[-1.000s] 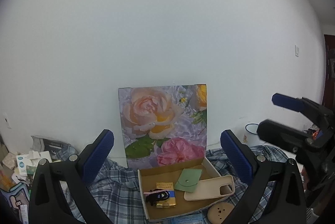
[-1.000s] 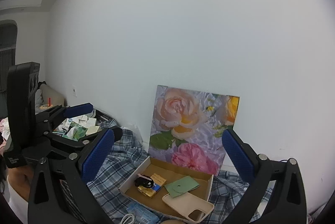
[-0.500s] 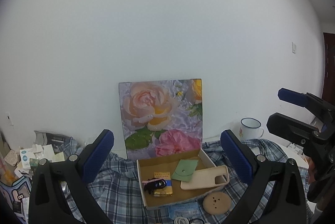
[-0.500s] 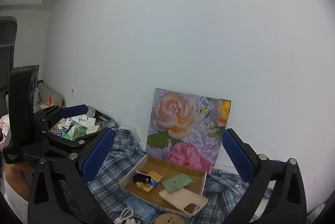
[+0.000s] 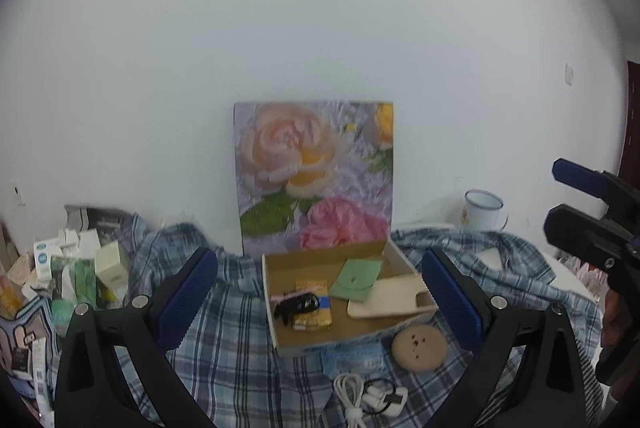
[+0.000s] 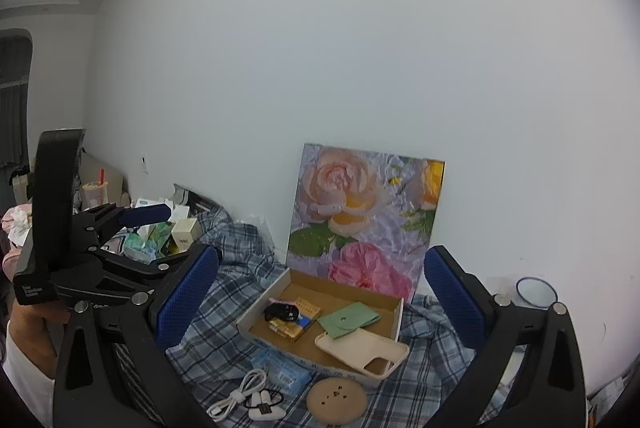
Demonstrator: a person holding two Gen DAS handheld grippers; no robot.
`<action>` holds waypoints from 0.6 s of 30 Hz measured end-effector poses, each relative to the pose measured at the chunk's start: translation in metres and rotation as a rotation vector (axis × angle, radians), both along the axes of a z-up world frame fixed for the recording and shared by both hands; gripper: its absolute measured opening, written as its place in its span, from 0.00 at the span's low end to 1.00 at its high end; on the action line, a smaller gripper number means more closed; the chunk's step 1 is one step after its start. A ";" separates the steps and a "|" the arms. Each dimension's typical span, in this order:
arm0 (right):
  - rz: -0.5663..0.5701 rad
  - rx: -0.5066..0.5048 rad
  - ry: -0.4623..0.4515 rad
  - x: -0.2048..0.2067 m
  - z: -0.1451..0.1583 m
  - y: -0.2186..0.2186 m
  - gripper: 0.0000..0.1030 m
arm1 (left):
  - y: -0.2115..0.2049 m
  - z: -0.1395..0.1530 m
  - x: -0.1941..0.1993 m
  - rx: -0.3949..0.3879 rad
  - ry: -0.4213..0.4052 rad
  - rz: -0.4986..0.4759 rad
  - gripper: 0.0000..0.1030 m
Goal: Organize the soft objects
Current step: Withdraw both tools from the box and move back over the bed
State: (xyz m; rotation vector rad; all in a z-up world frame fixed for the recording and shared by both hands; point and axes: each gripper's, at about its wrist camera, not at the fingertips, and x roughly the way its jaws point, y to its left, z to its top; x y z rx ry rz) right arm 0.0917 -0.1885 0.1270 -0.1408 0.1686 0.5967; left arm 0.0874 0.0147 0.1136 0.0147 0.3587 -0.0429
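Note:
An open cardboard box [image 5: 340, 338] sits on a blue plaid cloth [image 5: 232, 328]. Inside lie a green pouch [image 5: 356, 278], a beige phone case [image 5: 390, 300], a black and pink soft item [image 5: 296, 306] and a yellow packet [image 5: 312, 318]. In front of it lie a blue tissue pack [image 5: 352, 360], a round tan disc [image 5: 418, 346] and a white cable [image 5: 350, 396]. My left gripper [image 5: 319, 258] hangs open above the table, well short of the box. My right gripper [image 6: 321, 256] is open too, with nothing between its fingers.
A flower painting [image 5: 312, 175] leans on the white wall behind the box. A white enamel mug [image 5: 482, 209] stands at the back right. Several small cartons [image 5: 80, 264] are piled at the left. A hand [image 6: 36, 332] holds the left gripper.
Both views have tipped downward, so the box sits higher in frame. The disc, tissue pack and cable have come into view in front of it. Both grippers stay open.

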 end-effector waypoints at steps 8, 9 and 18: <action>-0.003 -0.010 0.076 0.007 -0.030 -0.001 1.00 | 0.004 -0.039 0.010 0.001 0.095 0.004 1.00; 0.000 -0.013 0.087 0.009 -0.034 0.000 1.00 | 0.005 -0.043 0.011 0.004 0.104 0.008 1.00; 0.000 -0.041 0.164 0.025 -0.068 0.002 1.00 | 0.003 -0.073 0.020 0.011 0.172 -0.002 1.00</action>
